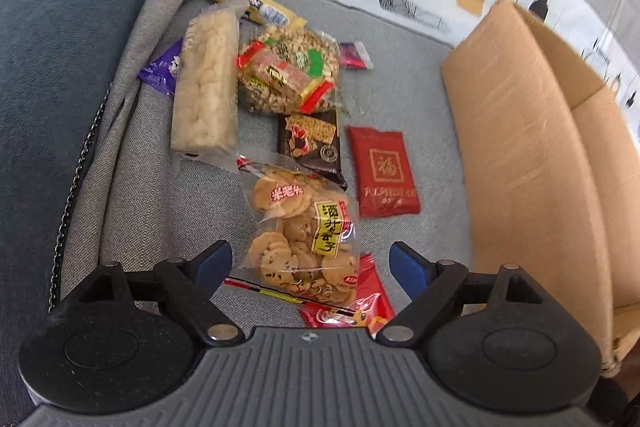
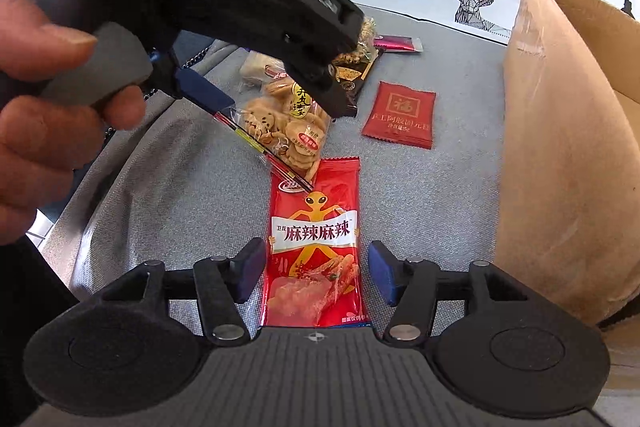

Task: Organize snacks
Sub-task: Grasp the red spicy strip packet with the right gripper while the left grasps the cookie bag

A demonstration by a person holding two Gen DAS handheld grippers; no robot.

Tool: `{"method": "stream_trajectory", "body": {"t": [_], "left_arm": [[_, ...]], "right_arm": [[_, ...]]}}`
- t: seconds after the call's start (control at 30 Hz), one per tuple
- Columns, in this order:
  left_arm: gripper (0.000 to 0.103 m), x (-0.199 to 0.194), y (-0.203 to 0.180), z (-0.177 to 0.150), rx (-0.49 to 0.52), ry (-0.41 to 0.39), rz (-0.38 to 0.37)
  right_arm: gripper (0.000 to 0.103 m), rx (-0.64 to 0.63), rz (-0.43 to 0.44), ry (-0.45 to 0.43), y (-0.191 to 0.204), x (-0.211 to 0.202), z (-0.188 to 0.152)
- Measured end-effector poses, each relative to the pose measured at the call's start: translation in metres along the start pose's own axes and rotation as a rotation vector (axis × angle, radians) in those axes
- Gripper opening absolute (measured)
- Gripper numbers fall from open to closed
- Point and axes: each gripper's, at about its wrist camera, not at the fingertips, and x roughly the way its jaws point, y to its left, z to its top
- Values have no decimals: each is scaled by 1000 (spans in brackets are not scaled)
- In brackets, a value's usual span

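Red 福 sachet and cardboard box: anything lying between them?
Nothing. Between the red 福 sachet and the cardboard box there is only bare grey cushion fabric; both wrist views show it.

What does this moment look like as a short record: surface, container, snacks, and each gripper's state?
surface: grey sofa cushion
container: open cardboard box, at the right
snacks: clear cracker bag, small red packet, long red spicy-strip pack, several more behind
left gripper: open, jaws either side of the cracker bag, not pressing
right gripper: open, straddling the spicy-strip pack, pads clear of it
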Motion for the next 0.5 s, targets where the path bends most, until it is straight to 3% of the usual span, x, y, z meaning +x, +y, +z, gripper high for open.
{"method": "stream_trajectory", "body": {"t": [0.2,0.37,0.5], "left_arm": [[90,9,-10,2,37,5,57],[90,16,-14,3,55,13,81],[90,20,-15,4,63,21,92]], "right_arm": [[69,-10,18,22,3,5,1],[69,-49,-1,21,9,8,1],[53,-88,-27,9,13,9,0]]}}
